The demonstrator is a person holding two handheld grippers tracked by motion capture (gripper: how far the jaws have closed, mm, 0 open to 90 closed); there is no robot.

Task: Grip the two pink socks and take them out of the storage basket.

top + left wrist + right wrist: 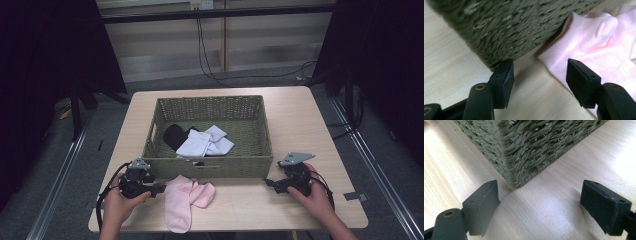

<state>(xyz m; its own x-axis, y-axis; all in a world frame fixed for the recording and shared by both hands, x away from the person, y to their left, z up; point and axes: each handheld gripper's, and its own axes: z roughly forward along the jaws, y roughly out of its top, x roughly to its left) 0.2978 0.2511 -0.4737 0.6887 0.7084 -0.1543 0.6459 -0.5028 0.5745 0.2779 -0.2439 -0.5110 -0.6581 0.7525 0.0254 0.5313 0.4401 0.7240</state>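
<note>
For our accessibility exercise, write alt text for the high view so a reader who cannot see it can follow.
A person's hands hold the open left gripper beside pink socks and the open right gripper on a wooden table, in front of a woven basket holding white socks and a black sock.

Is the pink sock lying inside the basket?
No, the pink sock lies on the table in front of the basket, outside its front wall.
</note>
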